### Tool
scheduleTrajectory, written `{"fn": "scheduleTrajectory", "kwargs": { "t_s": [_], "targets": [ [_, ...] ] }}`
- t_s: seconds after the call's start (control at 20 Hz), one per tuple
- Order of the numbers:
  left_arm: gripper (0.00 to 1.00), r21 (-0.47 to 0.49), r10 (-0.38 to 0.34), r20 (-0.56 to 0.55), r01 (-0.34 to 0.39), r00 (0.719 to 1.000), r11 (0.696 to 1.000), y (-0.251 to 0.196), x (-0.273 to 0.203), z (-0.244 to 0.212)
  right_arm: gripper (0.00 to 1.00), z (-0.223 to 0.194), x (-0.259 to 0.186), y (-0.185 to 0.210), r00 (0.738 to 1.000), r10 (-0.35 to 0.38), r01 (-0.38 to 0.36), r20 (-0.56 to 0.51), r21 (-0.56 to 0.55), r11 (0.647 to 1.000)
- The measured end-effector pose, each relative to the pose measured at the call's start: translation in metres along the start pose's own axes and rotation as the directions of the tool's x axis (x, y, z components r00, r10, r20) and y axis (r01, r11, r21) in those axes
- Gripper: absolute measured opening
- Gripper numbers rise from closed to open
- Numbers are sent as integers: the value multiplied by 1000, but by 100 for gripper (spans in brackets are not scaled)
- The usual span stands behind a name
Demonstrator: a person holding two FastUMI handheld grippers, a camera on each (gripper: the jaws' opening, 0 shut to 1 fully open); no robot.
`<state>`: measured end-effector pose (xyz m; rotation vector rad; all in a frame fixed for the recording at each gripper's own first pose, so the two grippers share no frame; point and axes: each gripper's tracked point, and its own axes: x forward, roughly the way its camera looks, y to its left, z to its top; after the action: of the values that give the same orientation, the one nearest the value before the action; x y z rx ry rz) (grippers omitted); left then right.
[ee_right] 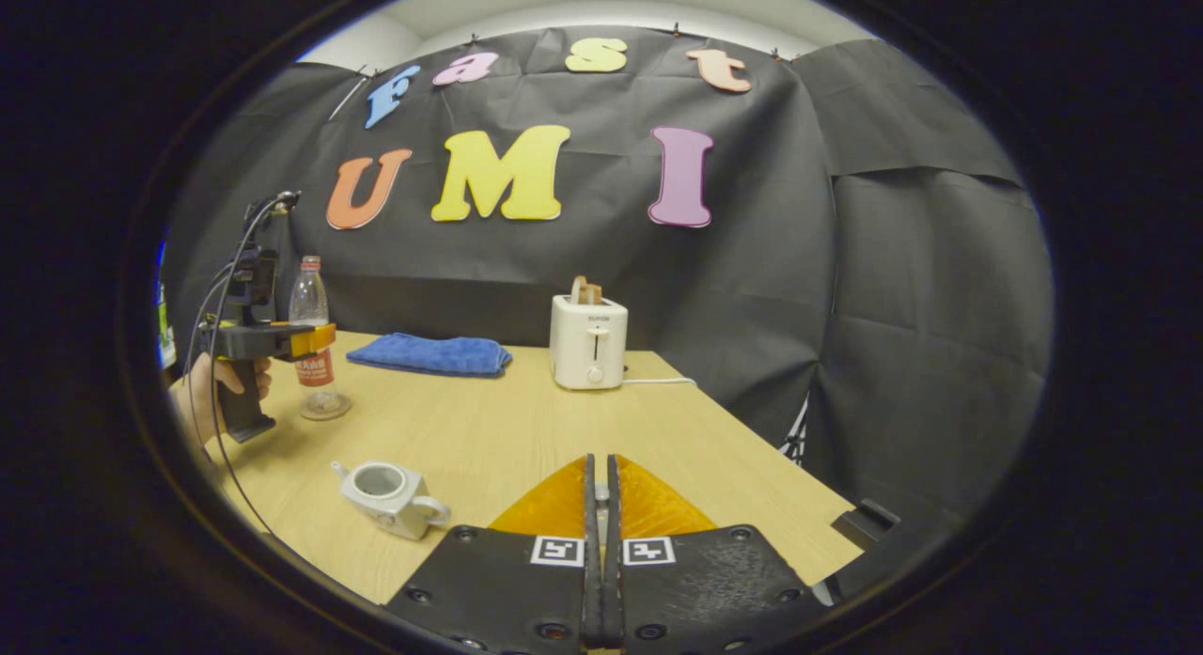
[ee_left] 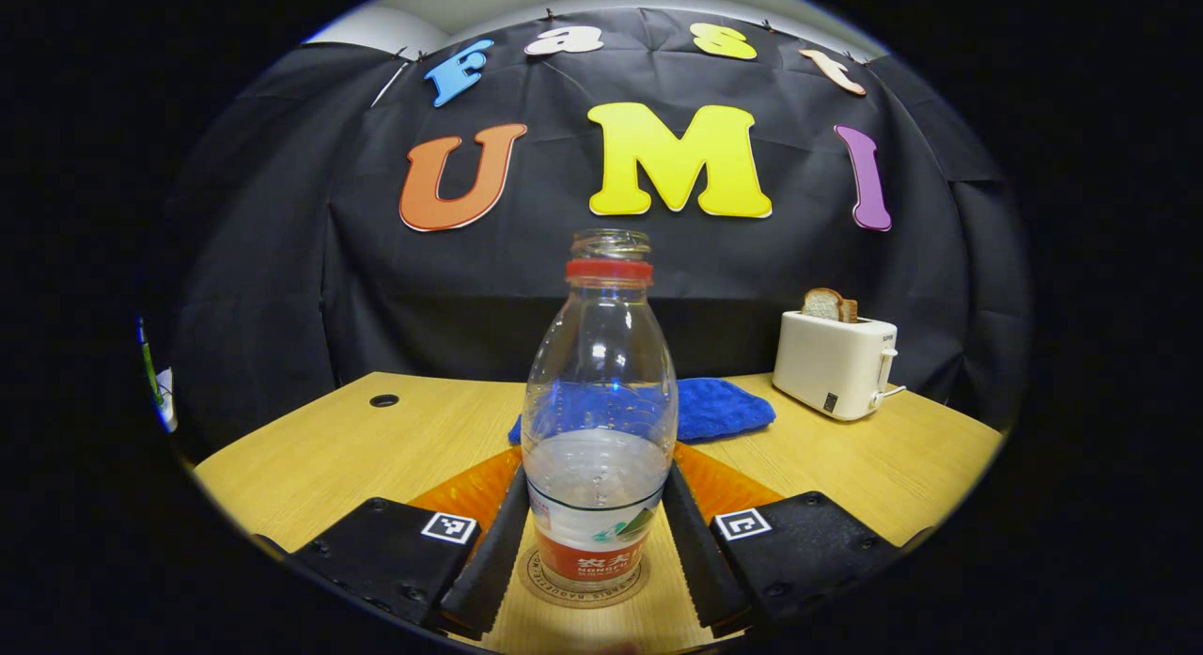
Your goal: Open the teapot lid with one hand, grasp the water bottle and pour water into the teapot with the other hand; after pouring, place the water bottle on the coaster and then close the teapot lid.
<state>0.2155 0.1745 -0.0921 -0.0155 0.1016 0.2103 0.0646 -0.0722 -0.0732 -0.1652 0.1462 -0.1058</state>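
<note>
The clear water bottle (ee_left: 600, 401), with a red neck ring, no cap and some water in it, stands upright on the round coaster (ee_left: 583, 594). My left gripper (ee_left: 594, 469) has a finger pressed against each side of its lower body. In the right gripper view the same bottle (ee_right: 308, 303) stands at the far left with the left gripper (ee_right: 282, 340) on it, held by a hand (ee_right: 202, 392). The white teapot (ee_right: 381, 491) sits lidless on the table near my right gripper (ee_right: 599, 462). That gripper is shut, with a thin pale sliver between its fingers that looks like the lid's knob.
A blue cloth (ee_right: 430, 354) lies behind the bottle, toward the back of the wooden table (ee_right: 526, 429). A white toaster (ee_right: 587, 350) with bread in it stands at the back. The table's right edge runs close to the black wall. A cable hole (ee_left: 383, 400) is in the far left of the tabletop.
</note>
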Motion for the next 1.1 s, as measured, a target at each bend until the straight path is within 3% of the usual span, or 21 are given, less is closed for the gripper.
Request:
{"fn": "scheduleTrajectory", "kwargs": {
  "t_s": [0.45,1.1],
  "targets": [
    [79,-2,-9,-29,9,1000,1000,2,2,-9,1,-4,2,2,1000,3,-3,-13,3,1000],
    [86,23,-30,17,30,999,999,4,-22,15,0,1,-5,12,1000,20,-20,3,-8,1000]
  ]
}}
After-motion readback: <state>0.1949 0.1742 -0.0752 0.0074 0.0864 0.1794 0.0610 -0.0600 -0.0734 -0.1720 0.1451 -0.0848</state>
